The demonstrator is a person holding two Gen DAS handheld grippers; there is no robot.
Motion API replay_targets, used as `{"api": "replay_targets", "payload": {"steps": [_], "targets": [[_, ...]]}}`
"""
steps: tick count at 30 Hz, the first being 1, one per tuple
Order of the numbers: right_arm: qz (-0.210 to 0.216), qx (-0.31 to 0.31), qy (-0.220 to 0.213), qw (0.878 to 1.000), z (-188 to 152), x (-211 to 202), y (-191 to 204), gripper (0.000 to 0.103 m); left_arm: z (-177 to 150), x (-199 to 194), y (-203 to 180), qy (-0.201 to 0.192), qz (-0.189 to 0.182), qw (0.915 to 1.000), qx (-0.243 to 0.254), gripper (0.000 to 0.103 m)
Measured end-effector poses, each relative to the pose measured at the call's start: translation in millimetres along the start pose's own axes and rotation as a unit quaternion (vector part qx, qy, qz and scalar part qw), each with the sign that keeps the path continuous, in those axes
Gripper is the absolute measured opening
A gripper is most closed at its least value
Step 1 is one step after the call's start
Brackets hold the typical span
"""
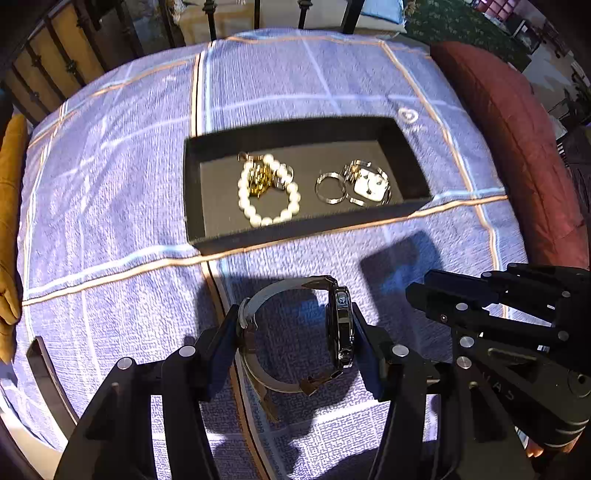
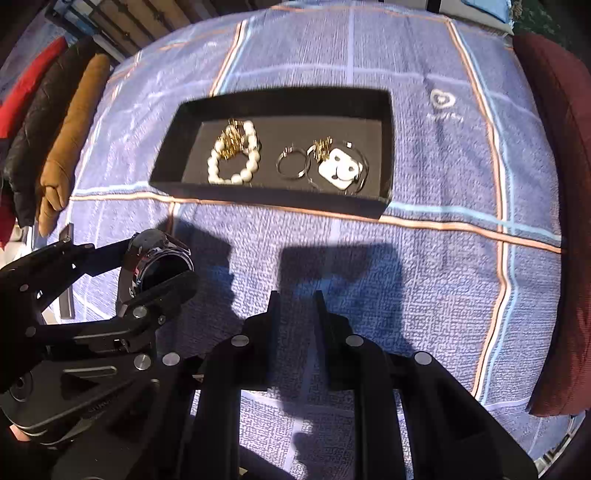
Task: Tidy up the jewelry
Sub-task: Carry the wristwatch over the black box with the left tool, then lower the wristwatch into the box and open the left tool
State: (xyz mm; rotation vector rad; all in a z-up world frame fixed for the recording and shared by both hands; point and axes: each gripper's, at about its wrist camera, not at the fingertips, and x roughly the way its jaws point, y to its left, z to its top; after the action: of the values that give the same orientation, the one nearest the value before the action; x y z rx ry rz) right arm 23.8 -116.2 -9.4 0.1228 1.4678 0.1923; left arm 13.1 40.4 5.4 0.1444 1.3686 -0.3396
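Observation:
My left gripper (image 1: 295, 332) is shut on a wristwatch (image 1: 340, 325) with a dark case and a pale strap, held above the blue checked cloth in front of the black tray (image 1: 192, 192). The watch also shows in the right wrist view (image 2: 155, 266), held in the left gripper (image 2: 159, 266). The tray (image 2: 166, 155) holds a pearl bracelet (image 1: 267, 192) (image 2: 236, 155), gold chain pieces (image 1: 258, 177), silver hoops (image 1: 330, 188) (image 2: 293, 162) and a white square piece (image 1: 371, 184) (image 2: 340, 170). My right gripper (image 2: 295, 306) is nearly closed and empty, to the right of the left one (image 1: 417, 291).
A dark red cushion (image 1: 517, 147) lies along the right edge of the cloth. Brown, black and red cushions (image 2: 66, 140) lie at the left. A dark metal bed frame (image 1: 258, 14) stands at the far end.

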Motion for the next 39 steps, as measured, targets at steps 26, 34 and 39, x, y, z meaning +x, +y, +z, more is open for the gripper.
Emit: {"api": "replay_targets", "payload": {"steps": [26,34,39], "targets": [[-0.012,0.022,-0.029,0.999,95.7,-10.6,-18.8,0.019,93.5,44.8,-5.0,-0.004,-0.002,0.9999,-0.013,0.055],[-0.013,0.031,-0.013,0.999,116.1,6.6,-27.1,0.019,111.2,68.8,-6.3,0.019,-0.005,0.9998,-0.009,0.057],[-0.017,0.035,-0.013,0.999,122.1,9.2,-29.6,0.020,115.3,68.5,-9.4,0.012,0.008,0.9999,0.006,0.064]]}}
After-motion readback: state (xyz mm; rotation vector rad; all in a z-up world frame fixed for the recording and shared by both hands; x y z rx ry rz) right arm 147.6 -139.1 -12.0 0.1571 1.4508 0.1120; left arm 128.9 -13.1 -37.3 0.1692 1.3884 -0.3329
